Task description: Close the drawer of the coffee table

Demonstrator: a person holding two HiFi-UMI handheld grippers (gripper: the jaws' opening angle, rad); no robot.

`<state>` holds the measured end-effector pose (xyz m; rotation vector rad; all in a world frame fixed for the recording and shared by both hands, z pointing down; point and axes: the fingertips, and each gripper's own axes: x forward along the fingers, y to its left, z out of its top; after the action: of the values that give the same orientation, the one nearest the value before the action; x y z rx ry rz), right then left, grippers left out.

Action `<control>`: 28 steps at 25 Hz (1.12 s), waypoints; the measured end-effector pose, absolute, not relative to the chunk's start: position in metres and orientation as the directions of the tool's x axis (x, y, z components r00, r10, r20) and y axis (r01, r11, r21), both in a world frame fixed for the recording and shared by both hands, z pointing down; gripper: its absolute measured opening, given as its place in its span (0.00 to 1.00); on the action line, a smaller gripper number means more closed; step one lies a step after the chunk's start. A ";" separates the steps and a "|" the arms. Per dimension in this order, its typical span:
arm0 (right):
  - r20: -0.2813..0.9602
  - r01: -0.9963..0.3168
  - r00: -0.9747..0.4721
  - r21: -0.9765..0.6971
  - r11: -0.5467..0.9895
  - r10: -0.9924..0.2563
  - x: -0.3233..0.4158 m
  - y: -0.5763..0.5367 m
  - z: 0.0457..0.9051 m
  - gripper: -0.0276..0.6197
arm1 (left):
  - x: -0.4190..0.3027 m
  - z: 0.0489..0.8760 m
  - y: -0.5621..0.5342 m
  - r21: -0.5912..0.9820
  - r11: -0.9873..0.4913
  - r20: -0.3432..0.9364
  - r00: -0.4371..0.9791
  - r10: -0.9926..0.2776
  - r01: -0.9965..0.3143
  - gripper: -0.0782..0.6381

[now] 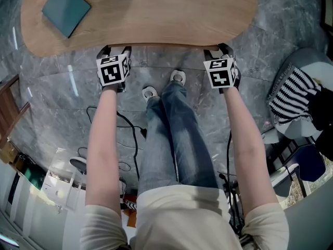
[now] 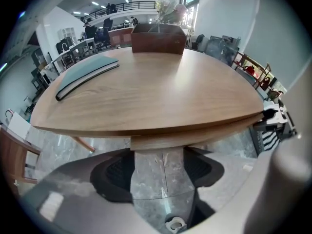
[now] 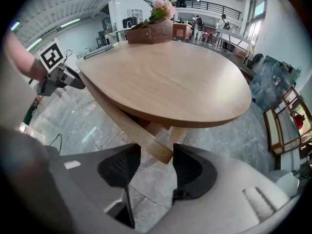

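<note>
The coffee table (image 1: 156, 14) has a rounded pale wood top. Its drawer front (image 2: 156, 141) shows as a wood strip tucked just under the top's near edge. My left gripper (image 1: 115, 50) is at that edge. In the left gripper view it (image 2: 158, 172) stands open, with the strip just past its tips and floor between its fingers. My right gripper (image 1: 218, 49) is at the same edge, further right. In the right gripper view it (image 3: 156, 167) is open, and the strip's end (image 3: 158, 152) lies between its fingertips; contact cannot be told.
A teal book (image 1: 65, 8) lies on the top's far left. A wooden box with flowers (image 3: 151, 30) stands at the far side. The person's legs and shoes (image 1: 177, 77) are between the arms. Cables (image 1: 127, 134) run over the marble floor, and a striped cushion (image 1: 294, 95) is on the right.
</note>
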<state>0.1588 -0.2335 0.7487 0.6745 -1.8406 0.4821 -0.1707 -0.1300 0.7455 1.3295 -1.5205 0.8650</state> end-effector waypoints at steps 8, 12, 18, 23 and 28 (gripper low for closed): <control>0.934 -0.659 -0.275 -0.010 0.752 -0.229 0.157 -0.245 0.746 0.36 | -0.173 0.745 -0.144 0.059 0.160 0.939 0.000 -0.345 -0.985 0.55; 0.932 -0.661 -0.278 -0.011 0.750 -0.231 0.156 -0.243 0.747 0.36 | -0.173 0.745 -0.142 0.071 0.182 0.940 0.004 -0.342 -0.981 0.55; 0.930 -0.663 -0.277 -0.003 0.748 -0.241 0.156 -0.244 0.747 0.36 | -0.173 0.745 -0.143 0.066 0.172 0.939 0.003 -0.345 -0.983 0.55; 0.928 -0.701 -0.257 0.014 0.713 -0.271 0.160 -0.244 0.745 0.38 | -0.172 0.742 -0.142 0.057 0.209 0.929 -0.025 -0.369 -0.976 0.55; 0.891 -0.796 -0.225 0.065 0.601 -0.394 0.170 -0.242 0.727 0.38 | -0.167 0.726 -0.138 0.101 0.261 0.886 -0.033 -0.463 -0.960 0.54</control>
<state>0.1696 -0.2415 0.7268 0.9619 -1.8382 0.5096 -0.1671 -0.1380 0.7261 1.3370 -1.6414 0.7004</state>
